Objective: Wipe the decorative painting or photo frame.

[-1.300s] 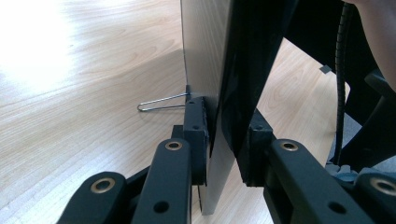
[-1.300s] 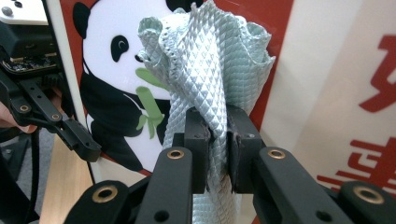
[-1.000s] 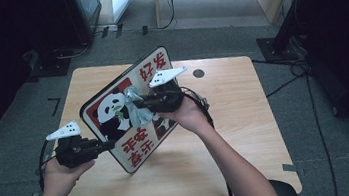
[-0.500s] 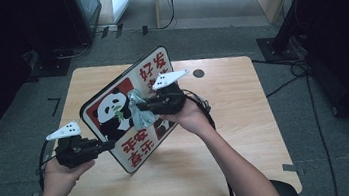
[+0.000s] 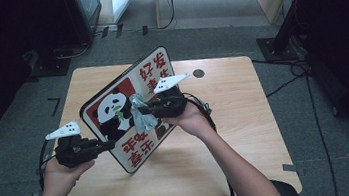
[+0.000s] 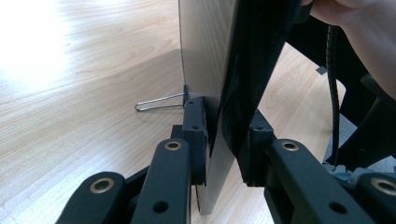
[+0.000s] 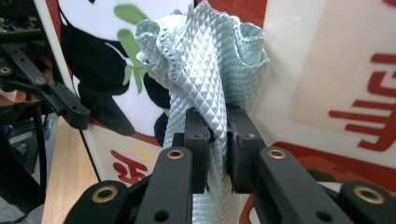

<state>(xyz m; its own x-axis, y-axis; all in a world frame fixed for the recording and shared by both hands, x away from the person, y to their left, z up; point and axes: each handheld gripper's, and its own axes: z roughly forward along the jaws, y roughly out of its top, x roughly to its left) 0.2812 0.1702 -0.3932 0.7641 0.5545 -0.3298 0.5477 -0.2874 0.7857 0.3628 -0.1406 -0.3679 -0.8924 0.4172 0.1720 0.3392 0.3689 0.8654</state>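
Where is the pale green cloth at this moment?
In the high view, the cloth sits mid-table, pinched in the right tool and pressed against the panda sign, beside the panda picture.

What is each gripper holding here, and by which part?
Left gripper: panda sign board, by its edge. Right gripper: pale green quilted cloth, bunched middle.

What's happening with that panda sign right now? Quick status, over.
Left gripper clamps sign edge, holding it tilted. Right gripper pinches cloth against the panda. Nothing in the way.
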